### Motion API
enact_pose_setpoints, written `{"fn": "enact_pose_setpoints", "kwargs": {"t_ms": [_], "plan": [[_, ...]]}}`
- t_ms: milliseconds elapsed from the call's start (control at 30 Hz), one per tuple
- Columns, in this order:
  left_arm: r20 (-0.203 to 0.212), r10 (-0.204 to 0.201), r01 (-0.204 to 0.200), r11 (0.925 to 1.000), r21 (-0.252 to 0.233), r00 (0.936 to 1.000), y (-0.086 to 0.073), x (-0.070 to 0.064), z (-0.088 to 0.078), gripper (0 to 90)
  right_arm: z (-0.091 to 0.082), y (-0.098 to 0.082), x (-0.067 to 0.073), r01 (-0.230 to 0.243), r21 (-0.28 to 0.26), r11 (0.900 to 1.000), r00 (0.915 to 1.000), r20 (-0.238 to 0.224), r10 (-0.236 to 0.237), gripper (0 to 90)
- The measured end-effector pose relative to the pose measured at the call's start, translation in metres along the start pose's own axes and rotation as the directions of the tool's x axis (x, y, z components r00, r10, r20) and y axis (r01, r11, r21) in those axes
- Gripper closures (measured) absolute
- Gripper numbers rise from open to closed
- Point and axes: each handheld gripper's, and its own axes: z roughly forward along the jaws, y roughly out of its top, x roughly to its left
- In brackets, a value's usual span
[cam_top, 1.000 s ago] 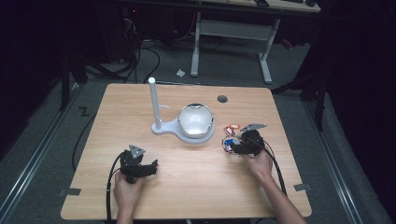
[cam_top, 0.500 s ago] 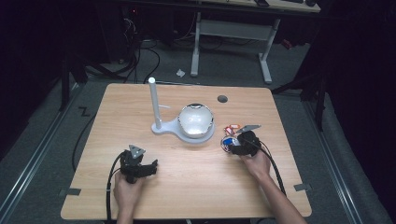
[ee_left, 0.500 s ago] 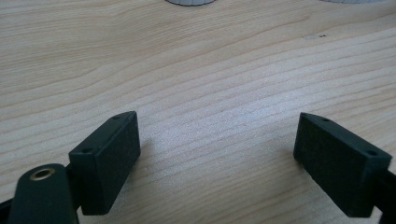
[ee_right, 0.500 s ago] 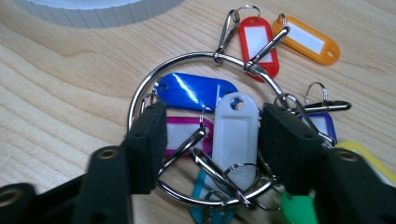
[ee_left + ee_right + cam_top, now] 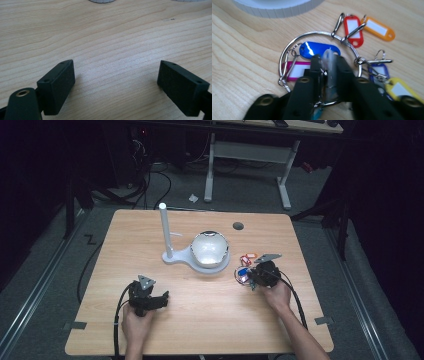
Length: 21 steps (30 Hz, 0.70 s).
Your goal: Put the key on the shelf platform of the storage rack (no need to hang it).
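A metal key ring [image 5: 317, 32] lies flat on the wooden table [image 5: 200, 320], right of the white stand. It carries several coloured tags, among them blue [image 5: 318, 48], red [image 5: 353, 30] and orange [image 5: 378, 28]. My right gripper [image 5: 328, 65] points down at the ring, and its jaws have just been closing. They are now shut on a clear tag [image 5: 329, 55] that stands between them. From above, the right gripper [image 5: 254, 278] sits over the ring [image 5: 243, 271]. My left gripper [image 5: 116, 80] rests open on bare wood near the front left [image 5: 161, 300], with nothing between its fingers.
A white stand has a tall post [image 5: 163, 227] and a base holding a pale dome [image 5: 210, 249] at the table's middle. A small round hole [image 5: 238, 226] lies near the far edge. Cables trail from both grippers toward the front edge.
The right gripper's jaws have drawn together over the key tags. Both hands stay where they were.
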Motion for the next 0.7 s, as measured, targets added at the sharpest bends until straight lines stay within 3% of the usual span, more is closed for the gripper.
{"fn": "enact_pose_setpoints", "kwargs": {"t_ms": [267, 700], "plan": [[-0.001, -0.001, 0.001, 1.0000, 0.000, 1.0000, 0.000, 0.000, 0.000, 15.0, -0.001, 0.000, 0.001, 0.025, 0.002, 1.000, 0.9997, 0.000, -0.025, 82.9], [0.000, 0.001, -0.001, 1.0000, 0.000, 1.0000, 0.000, 0.000, 0.000, 15.0, -0.023, 0.002, -0.009, 0.007, -0.076, 0.997, 0.9998, -0.019, -0.008, 85.6]]}}
